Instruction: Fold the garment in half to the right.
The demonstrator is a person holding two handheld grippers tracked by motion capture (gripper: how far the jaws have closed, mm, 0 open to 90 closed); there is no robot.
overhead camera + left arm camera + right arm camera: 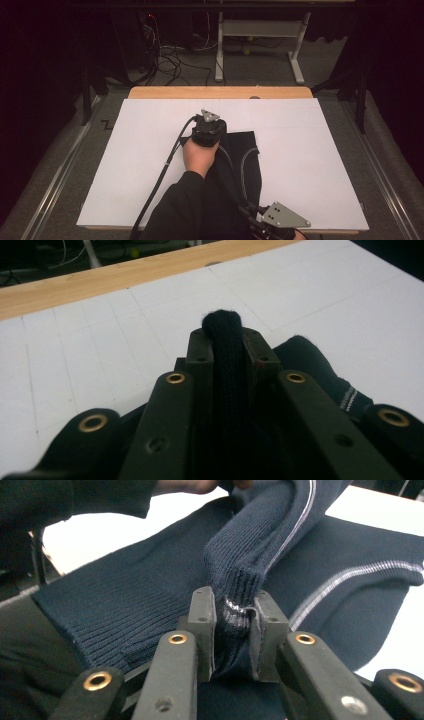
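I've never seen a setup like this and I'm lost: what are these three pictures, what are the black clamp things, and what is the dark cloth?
No robot arm here: a person holds a hand-held gripper in each hand, each with two black jaws. The high view looks down on the table, covered by a white board. The left gripper sits mid-table in the person's hand; the right gripper is at the near edge. The other two pictures come from cameras riding on the grippers, looking along their jaws.

On the board lies a dark knitted garment with thin pale stripes, probably a sweater. Both grippers are shut on it: the left gripper pinches a fold of the knit, and the right gripper clamps a ribbed edge, lifting that part off the rest.
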